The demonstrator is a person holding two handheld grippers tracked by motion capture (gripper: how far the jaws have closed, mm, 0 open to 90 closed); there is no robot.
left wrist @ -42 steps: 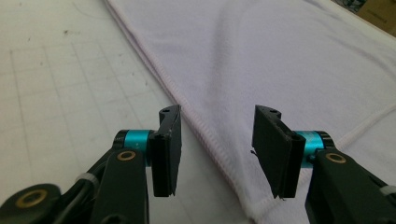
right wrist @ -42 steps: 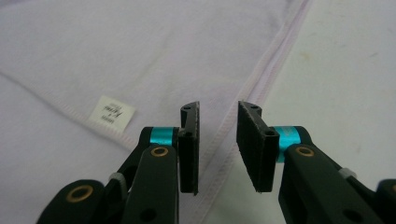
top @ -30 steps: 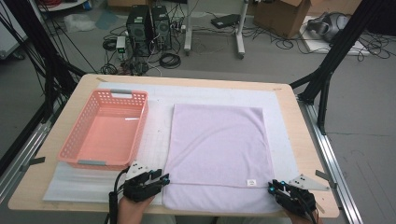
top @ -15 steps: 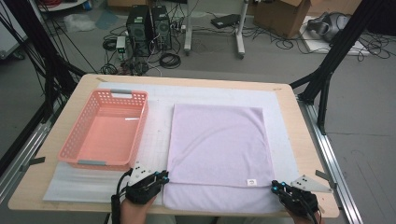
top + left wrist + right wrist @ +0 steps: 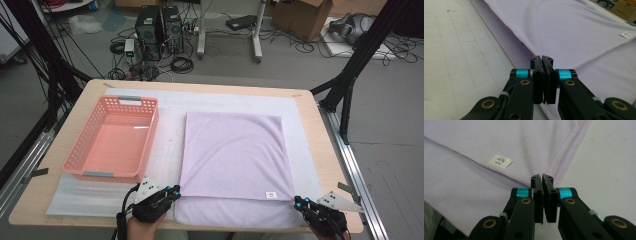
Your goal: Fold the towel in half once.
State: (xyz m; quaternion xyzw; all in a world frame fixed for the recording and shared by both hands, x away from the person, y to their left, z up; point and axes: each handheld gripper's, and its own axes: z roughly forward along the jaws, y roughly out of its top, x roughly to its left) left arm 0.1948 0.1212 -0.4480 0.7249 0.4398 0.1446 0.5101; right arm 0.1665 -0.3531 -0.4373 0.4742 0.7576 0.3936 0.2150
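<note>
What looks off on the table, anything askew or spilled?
Nothing spilled or damaged. The towel is folded unevenly: its top layer stops short of the near edge, leaving a strip of the lower layer showing. The basket sits slightly skewed to the table edge.

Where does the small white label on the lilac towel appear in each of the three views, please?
High view: the white label sits low and right of centre, at the upper layer's near edge.
Left gripper view: the label lies at the far right edge.
Right gripper view: the label lies left of centre, above the tongs.
Shared landmark: the lilac towel and its stitched hem.
</note>
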